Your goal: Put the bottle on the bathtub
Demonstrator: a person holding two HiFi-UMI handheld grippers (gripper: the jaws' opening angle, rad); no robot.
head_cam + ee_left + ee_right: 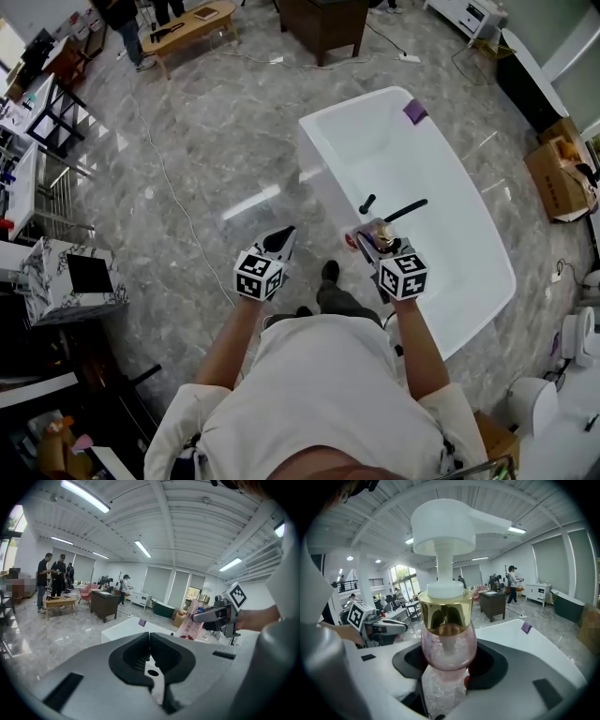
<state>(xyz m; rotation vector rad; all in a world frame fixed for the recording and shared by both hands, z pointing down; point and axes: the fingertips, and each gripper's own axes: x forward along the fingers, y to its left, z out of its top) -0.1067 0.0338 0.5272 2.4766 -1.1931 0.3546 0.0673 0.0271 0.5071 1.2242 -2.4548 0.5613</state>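
A pink bottle [447, 634] with a gold collar and a white pump stands upright between the jaws of my right gripper [447, 665], which is shut on its lower body. In the head view the bottle [379, 232] and right gripper [373, 241] hang over the near left rim of the white bathtub [316, 173]. My left gripper [281, 240] is to the left of the tub, over the marble floor. Its jaws meet with nothing between them [149, 639]. From the left gripper view the bottle [191, 623] shows at the right, with the bathtub [125, 626] beyond.
A black tap [405, 210] and a black knob [367, 203] sit on the tub's rim, and a purple item [414, 112] lies at its far end. A dark cabinet [323, 23], a wooden table [192, 26], a cardboard box [555, 173] and a floor cable [173, 192] surround it.
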